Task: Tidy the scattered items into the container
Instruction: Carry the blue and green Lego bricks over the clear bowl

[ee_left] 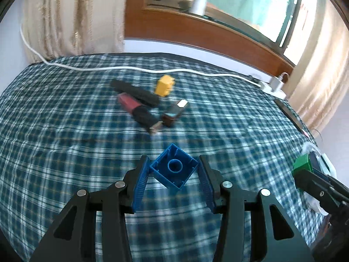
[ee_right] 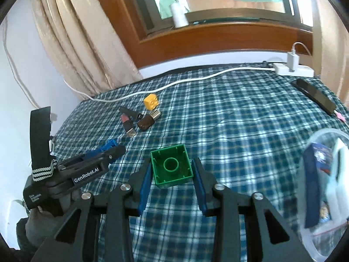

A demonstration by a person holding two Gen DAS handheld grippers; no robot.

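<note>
My left gripper is shut on a blue brick, held cornerwise with its hollow underside facing the camera, above the checked bedspread. In the right wrist view my right gripper is shut on a green brick, hollow side up. The clear container stands at that view's right edge with a blue packet and a white item inside. A yellow brick, a black tube, a pink lipstick and a brown bottle lie in a cluster further back. The right gripper with its green brick shows at the right edge.
A white cable crosses the far side of the bed to a power strip with a charger. A black phone lies at the right. Curtains and a wooden window frame stand behind the bed. A white roll sits on the sill.
</note>
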